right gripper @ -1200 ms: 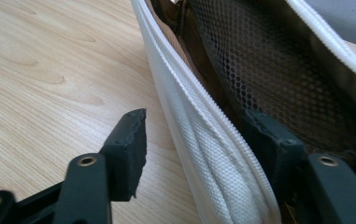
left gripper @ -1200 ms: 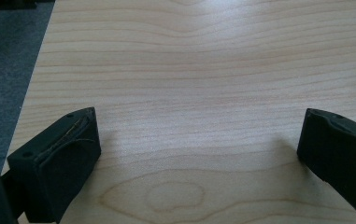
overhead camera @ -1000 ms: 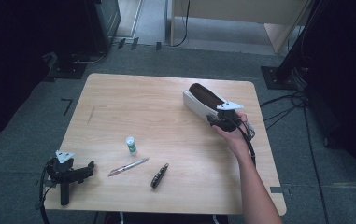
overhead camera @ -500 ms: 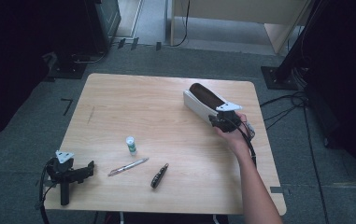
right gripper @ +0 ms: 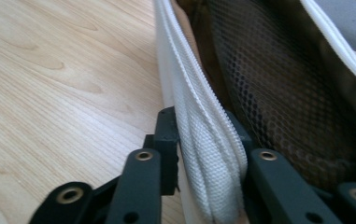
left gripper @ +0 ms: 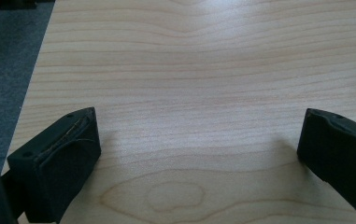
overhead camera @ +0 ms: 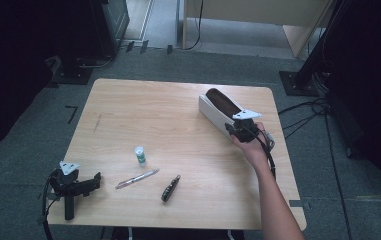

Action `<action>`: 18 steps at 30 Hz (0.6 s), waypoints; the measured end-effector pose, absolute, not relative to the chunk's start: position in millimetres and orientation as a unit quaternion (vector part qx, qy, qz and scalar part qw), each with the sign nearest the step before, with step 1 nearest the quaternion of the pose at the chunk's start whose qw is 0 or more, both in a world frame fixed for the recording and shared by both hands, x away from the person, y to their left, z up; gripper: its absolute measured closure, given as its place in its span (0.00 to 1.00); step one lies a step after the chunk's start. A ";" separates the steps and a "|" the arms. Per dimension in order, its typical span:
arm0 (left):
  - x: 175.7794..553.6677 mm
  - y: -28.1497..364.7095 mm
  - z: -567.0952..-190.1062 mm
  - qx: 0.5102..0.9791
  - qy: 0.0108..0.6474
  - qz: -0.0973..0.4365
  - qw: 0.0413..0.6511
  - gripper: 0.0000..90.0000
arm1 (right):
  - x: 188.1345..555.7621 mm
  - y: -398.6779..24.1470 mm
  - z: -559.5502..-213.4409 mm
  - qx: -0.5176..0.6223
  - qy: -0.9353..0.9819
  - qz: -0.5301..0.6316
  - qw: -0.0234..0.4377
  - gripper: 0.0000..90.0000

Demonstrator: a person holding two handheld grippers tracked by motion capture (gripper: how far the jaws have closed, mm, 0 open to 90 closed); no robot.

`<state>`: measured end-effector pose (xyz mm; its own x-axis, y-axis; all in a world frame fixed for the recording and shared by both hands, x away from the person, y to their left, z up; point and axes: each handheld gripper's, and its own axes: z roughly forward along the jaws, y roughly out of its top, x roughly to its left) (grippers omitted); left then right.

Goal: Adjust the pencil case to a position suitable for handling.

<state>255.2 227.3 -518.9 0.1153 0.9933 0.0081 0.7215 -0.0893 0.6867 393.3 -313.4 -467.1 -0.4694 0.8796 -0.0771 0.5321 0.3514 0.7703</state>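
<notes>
A white zip pouch (overhead camera: pixel 217 104) with a dark mesh lining lies open on the right of the wooden table (overhead camera: pixel 153 110). A person's hand holds my right gripper (overhead camera: pixel 238 128) at the pouch's near end. Its jaws have just been closing and now pinch the white near wall of the pouch (right gripper: pixel 192 112), which bunches between the pads of my right gripper (right gripper: pixel 204 136). My left gripper (overhead camera: pixel 97 181) lies unheld on the table's front left corner. In its own view my left gripper (left gripper: pixel 199 140) stands open over bare wood.
A small white bottle with a green label (overhead camera: pixel 139 155) stands left of centre. A pen (overhead camera: pixel 138 179) and a dark folded tool (overhead camera: pixel 170 188) lie near the front edge. Dark stands and cables surround the table on the grey floor.
</notes>
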 end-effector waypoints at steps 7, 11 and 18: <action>255.2 227.3 -518.8 0.695 0.617 0.249 0.273 0.00 | 391.8 -312.4 -468.1 0.449 0.780 0.353 0.255 0.90; 255.2 227.3 -518.9 0.695 0.617 0.249 0.273 0.00 | 390.7 -311.0 -470.1 0.435 0.788 0.352 0.256 0.92; 255.2 227.3 -518.9 0.695 0.617 0.248 0.273 0.00 | 390.4 -311.8 -470.2 0.432 0.789 0.353 0.256 0.94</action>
<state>255.2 227.3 -518.9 0.1157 0.9932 0.0080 0.7214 -0.0896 0.6867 390.4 -311.8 -470.2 -0.4951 0.8631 -0.0992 0.5014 0.3771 0.7787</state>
